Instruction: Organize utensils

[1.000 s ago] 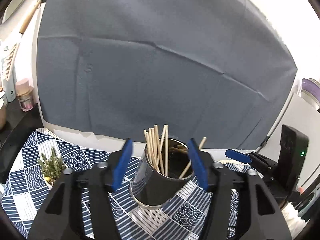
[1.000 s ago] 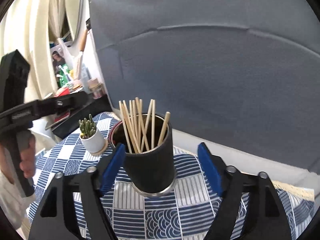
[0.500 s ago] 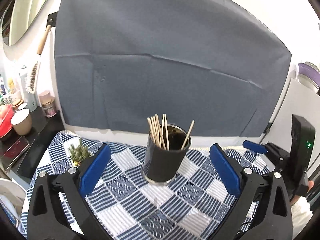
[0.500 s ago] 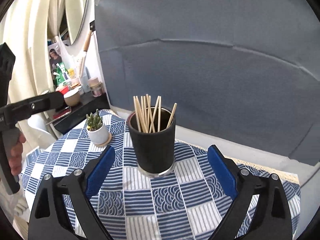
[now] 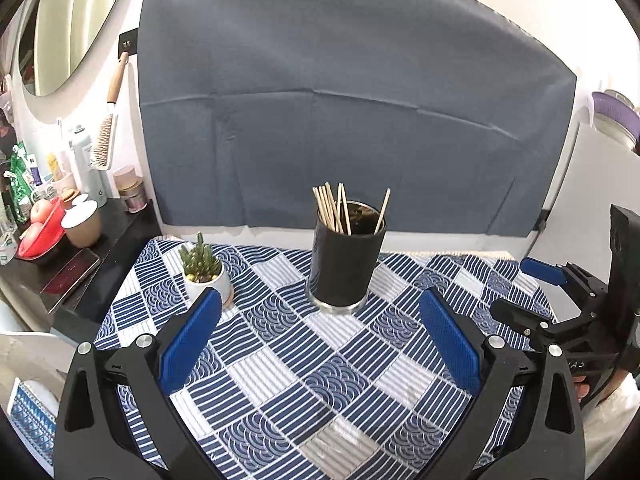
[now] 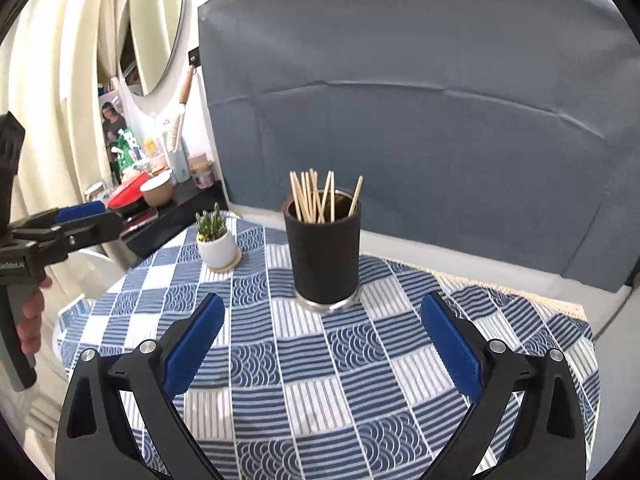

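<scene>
A black cylindrical holder (image 5: 345,267) (image 6: 325,260) stands upright on the blue-and-white patterned tablecloth (image 5: 328,364) (image 6: 320,360). Several wooden chopsticks (image 5: 335,210) (image 6: 314,198) stand in it, leaning different ways. My left gripper (image 5: 318,344) is open and empty, pulled back from the holder and above the cloth. My right gripper (image 6: 320,344) is open and empty too, also back from the holder. The right gripper shows at the right edge of the left wrist view (image 5: 560,300); the left gripper shows at the left edge of the right wrist view (image 6: 60,228).
A small cactus in a white pot (image 5: 204,268) (image 6: 216,238) stands left of the holder. A dark side shelf (image 5: 80,248) at the left carries bottles, cups and a red bowl. A grey cloth (image 5: 340,120) hangs on the wall behind.
Both grippers have opened wide and drawn back from the holder, which stays standing on the cloth with the chopsticks in it.
</scene>
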Demonstrator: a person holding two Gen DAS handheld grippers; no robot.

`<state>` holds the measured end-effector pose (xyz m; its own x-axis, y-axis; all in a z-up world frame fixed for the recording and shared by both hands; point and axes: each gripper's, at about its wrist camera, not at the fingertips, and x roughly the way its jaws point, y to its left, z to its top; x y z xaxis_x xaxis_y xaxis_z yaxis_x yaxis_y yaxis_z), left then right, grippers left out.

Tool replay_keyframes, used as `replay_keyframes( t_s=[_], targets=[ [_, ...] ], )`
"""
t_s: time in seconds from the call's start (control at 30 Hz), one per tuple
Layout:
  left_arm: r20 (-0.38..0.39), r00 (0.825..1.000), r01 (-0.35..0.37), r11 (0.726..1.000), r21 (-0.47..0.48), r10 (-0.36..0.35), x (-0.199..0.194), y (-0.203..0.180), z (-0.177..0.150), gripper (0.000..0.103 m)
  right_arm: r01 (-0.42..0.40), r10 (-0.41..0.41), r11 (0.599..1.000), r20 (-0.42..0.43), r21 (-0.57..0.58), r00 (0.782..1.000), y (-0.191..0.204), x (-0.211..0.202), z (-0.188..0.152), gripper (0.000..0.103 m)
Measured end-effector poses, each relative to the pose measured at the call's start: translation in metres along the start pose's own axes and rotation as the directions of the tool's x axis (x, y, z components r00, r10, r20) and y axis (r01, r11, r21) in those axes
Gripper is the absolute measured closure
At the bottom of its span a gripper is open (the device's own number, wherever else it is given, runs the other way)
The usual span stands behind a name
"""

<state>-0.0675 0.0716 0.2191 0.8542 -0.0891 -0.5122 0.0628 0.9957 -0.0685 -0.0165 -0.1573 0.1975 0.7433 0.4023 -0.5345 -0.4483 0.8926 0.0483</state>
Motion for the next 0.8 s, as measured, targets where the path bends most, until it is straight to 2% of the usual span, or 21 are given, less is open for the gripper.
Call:
replay_keyframes(
  t_s=[0.17,0.3,0.43,0.57,0.7,0.8],
  targets=[
    [-0.009,1.000,-0.012,1.000,-0.006,0.012,-0.008,0.003,-0.010,0.006,0.052,-0.052,0.999,-0.005,0.003,0.999,0.008,-0.009,-0.013,0.008],
    [-0.010,0.999,-0.053,0.999,-0.002,0.053,-0.014,0.006,-0.018,0.006,0.075,-0.075,0.997,-0.018,0.008,0.997,0.018,-0.019,-0.020,0.008],
    [-0.046,0.997,-0.062,0.998,-0.032,0.061,-0.019,0.015,-0.025,0.006,0.106,-0.106,0.994,-0.010,0.022,0.994,0.035,-0.038,-0.026,0.008],
    [-0.072,0.993,-0.095,0.995,0.015,0.096,-0.028,0.018,-0.038,0.006,0.126,-0.123,0.988,-0.041,0.092,0.992,0.048,-0.056,-0.029,0.008],
    [-0.131,0.991,-0.030,1.000,-0.002,0.030,-0.038,0.026,-0.049,0.006,0.141,-0.128,0.979,-0.094,0.147,0.987,0.062,-0.071,-0.038,0.008],
    [-0.126,0.991,-0.050,0.999,0.018,0.052,-0.053,0.029,-0.056,0.006,0.182,-0.166,0.968,-0.101,0.173,0.981,0.071,-0.082,-0.045,0.008]
  ],
)
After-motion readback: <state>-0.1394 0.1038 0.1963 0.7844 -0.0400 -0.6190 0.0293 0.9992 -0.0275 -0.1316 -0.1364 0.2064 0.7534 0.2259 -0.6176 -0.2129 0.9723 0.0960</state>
